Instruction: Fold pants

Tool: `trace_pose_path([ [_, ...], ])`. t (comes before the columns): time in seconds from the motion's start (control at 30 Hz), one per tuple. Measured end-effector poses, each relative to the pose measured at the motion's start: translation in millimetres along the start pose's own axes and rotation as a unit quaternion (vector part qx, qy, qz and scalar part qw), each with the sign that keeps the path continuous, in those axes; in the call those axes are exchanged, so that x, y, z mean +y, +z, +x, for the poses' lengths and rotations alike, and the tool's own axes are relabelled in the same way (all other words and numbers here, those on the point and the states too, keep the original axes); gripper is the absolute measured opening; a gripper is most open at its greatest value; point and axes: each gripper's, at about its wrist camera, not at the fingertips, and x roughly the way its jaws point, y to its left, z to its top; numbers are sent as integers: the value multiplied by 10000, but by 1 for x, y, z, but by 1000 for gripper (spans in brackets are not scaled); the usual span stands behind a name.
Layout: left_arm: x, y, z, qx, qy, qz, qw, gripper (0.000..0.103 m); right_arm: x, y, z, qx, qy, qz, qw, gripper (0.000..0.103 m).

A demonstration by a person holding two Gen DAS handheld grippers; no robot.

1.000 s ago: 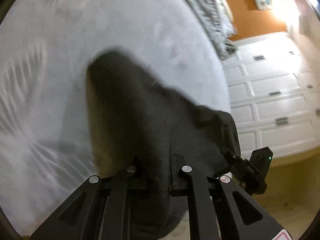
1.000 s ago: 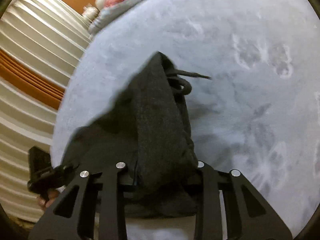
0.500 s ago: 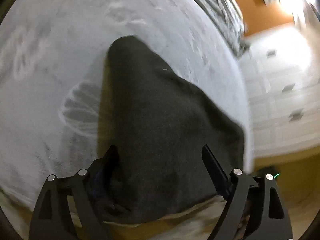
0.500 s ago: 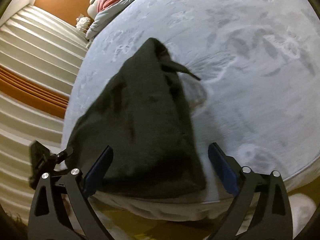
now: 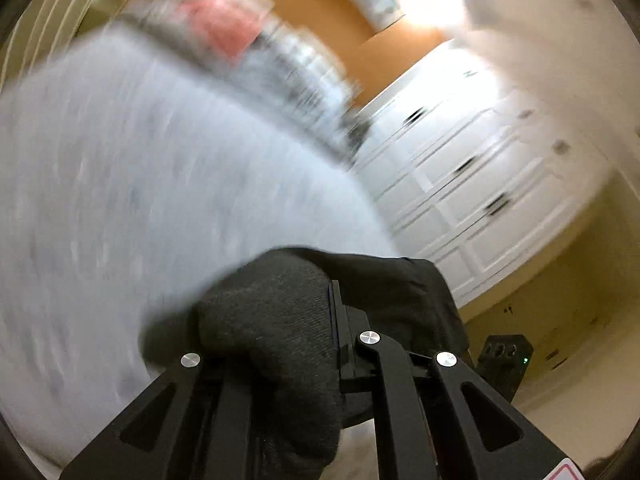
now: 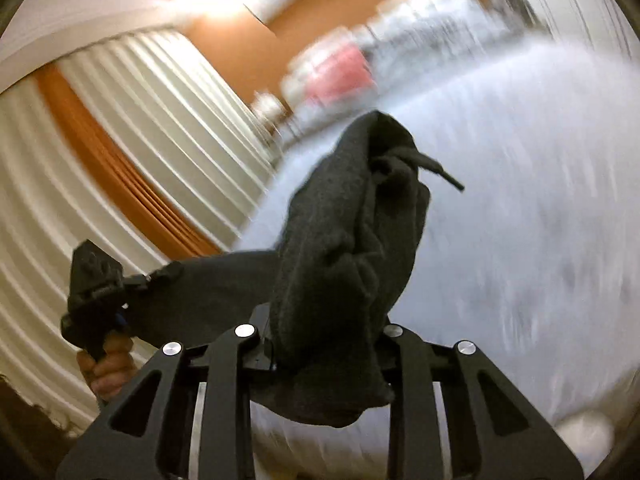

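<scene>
The dark grey pants (image 5: 276, 320) are bunched between the fingers of my left gripper (image 5: 280, 344), which is shut on them. In the right wrist view my right gripper (image 6: 324, 340) is shut on the other end of the pants (image 6: 348, 240), with a black drawstring (image 6: 440, 172) sticking out at the top. The cloth hangs lifted between the two grippers above the front edge of the pale grey bed (image 5: 120, 200). The left gripper also shows in the right wrist view (image 6: 96, 300), held by a hand. The right gripper shows in the left wrist view (image 5: 504, 360).
The bed (image 6: 520, 220) has pink and grey bedding (image 5: 224, 28) at its far end. White drawers (image 5: 480, 184) stand to the right of the bed. White and orange curtains (image 6: 120, 160) hang on the other side. The background is motion-blurred.
Half a second ago both grippers were open with the pants lying on the bed. Both have shut on the pants and lifted them, and the cameras have tilted upward.
</scene>
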Motion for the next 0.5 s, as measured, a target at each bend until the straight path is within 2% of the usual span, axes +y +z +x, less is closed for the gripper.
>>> trace_pose_path([
  [0.13,-45,52,-41,-880,-166,721,9934,6,41,60,-13,-1005,583,-437,9923,26],
  [0.27,-61,84,-55,-1454,-44,1190,9822,7,58,99,0,-1446,1000,-741,9816,27],
  [0.4,-48,120,-49,-1779,23,1596,9710,7,68,136,48,-1687,1237,-893,9738,27],
  [0.47,-20,141,-25,-1715,206,1555,9726,10,61,148,78,-1691,1199,-891,9742,29],
  [0.5,-1,147,-12,-1639,309,1472,9749,15,52,153,97,-1589,1090,-829,9778,34],
])
